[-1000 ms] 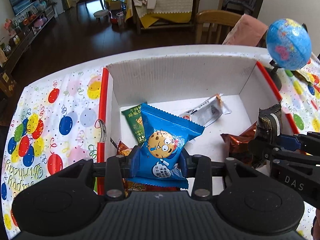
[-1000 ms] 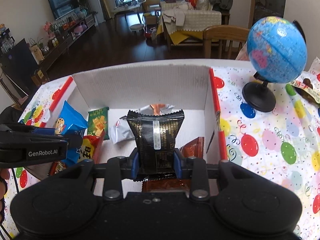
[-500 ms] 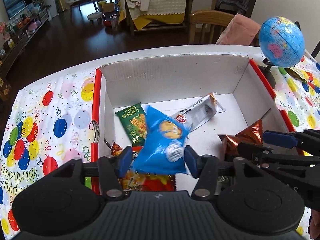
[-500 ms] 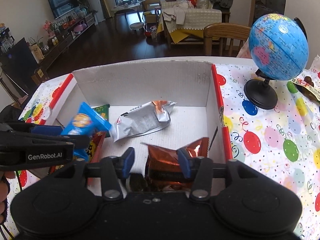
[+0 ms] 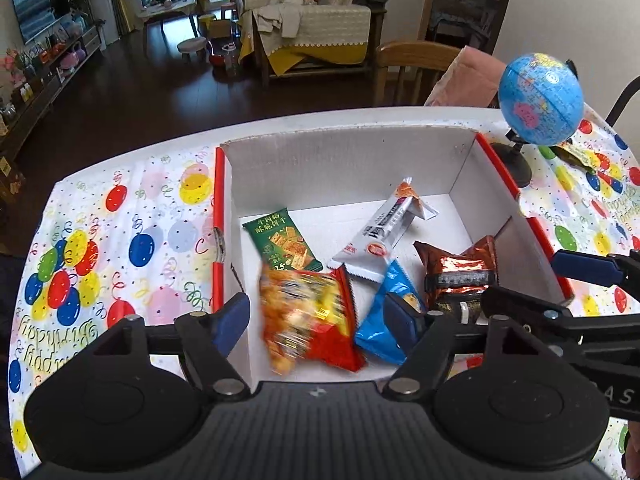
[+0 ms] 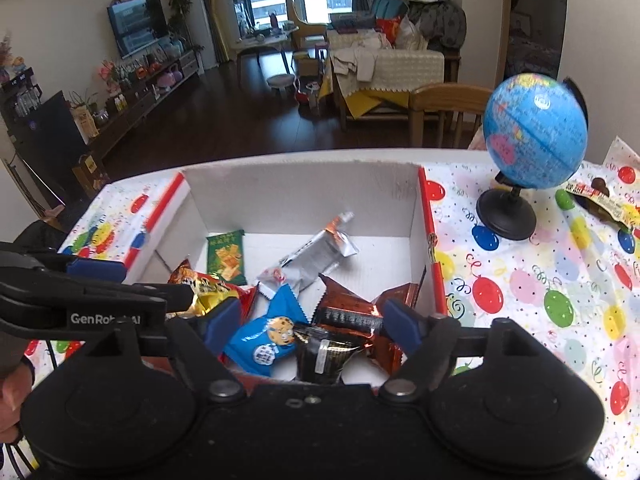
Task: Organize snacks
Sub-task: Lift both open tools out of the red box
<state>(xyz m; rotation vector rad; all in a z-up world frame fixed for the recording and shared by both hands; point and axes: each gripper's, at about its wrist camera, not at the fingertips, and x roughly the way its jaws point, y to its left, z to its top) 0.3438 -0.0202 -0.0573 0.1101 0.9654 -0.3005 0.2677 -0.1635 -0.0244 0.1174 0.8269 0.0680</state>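
Both grippers hang over an open white cardboard box with red edges [image 5: 348, 168] that sits on a table covered by a balloon-print birthday cloth [image 5: 120, 240]. The left gripper [image 5: 318, 322] has just been opening its jaws; the blue pads stand apart and press on nothing, though a red and yellow crinkled snack bag [image 5: 308, 316] lies in the box below the gap between them. The blue cookie packet with a cartoon face [image 6: 266, 342] lies on the box floor near the front wall, free of either gripper. The right gripper [image 6: 312, 322] has likewise just been opening and is released, its pads clear of the black and gold packet [image 6: 324, 354] that rests below them against a copper-brown foil packet [image 6: 352, 312]. Further back in the box lie a green cracker packet [image 5: 282, 240] and a silver-white wrapper with an orange end [image 5: 386, 228]. To the right of the box a small blue globe on a black stand [image 6: 534, 132] stands on the cloth, and beyond it lies a dark wrapper [image 6: 600, 198].
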